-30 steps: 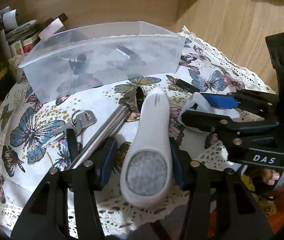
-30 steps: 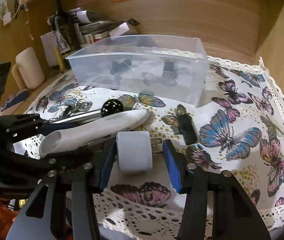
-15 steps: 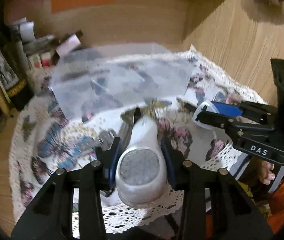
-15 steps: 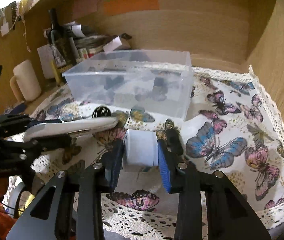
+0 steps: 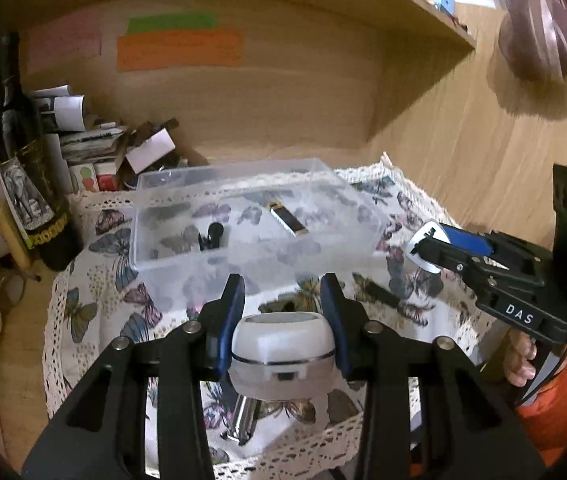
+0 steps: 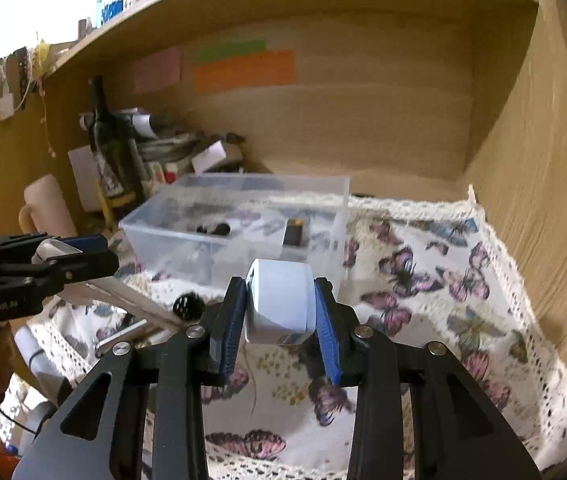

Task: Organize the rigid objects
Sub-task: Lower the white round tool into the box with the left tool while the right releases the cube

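Note:
My left gripper is shut on a long white device and holds it above the butterfly cloth, just in front of the clear plastic box. My right gripper is shut on a white plug adapter, also lifted off the cloth. The box holds a black-and-gold lighter and a small black item. The right gripper also shows in the left wrist view, and the left gripper shows in the right wrist view.
A metal tool with a black round end lies on the cloth. A dark bottle, papers and small boxes stand at the back left. A cream mug is on the left. Wooden walls close the back and right.
Both grippers closed on their objects and lifted them off the cloth. Both views rose and now look down into the box from higher up.

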`<state>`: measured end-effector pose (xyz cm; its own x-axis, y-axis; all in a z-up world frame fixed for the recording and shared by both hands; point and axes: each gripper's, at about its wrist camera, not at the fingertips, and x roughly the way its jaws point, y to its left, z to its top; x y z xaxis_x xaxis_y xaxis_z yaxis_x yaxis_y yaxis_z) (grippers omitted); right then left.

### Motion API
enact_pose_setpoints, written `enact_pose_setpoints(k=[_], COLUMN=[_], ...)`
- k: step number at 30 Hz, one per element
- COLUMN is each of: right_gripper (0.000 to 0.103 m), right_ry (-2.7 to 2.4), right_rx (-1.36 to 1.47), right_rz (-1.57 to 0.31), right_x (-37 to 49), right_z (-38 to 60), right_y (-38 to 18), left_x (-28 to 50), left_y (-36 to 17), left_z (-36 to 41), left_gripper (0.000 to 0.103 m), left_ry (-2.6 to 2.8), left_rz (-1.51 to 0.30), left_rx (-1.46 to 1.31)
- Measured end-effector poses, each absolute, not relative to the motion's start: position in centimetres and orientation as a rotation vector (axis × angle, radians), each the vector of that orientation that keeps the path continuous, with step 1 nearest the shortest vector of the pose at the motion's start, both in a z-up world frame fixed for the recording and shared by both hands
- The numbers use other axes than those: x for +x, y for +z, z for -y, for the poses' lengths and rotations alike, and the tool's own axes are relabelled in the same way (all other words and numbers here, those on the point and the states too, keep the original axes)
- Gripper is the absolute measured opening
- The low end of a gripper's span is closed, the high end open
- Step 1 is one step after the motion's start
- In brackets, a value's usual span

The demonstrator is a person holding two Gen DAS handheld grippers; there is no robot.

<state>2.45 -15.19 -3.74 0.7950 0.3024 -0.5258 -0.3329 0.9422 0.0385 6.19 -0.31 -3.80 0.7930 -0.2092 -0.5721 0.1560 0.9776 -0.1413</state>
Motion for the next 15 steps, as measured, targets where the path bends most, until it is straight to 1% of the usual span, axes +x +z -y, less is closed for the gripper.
enact_pose_setpoints(k=[15], right_gripper=[0.031], right_ry=[0.351], right_rx=[-0.043], right_rz=[-0.453], right_x=[4.9], right_z=[14.8], right_y=[0.4], left_x=[6.7], left_y=[1.9], left_z=[-1.8], left_gripper=[0.039], left_ry=[-0.15], left_rz=[-0.545], left_rx=[-0.074])
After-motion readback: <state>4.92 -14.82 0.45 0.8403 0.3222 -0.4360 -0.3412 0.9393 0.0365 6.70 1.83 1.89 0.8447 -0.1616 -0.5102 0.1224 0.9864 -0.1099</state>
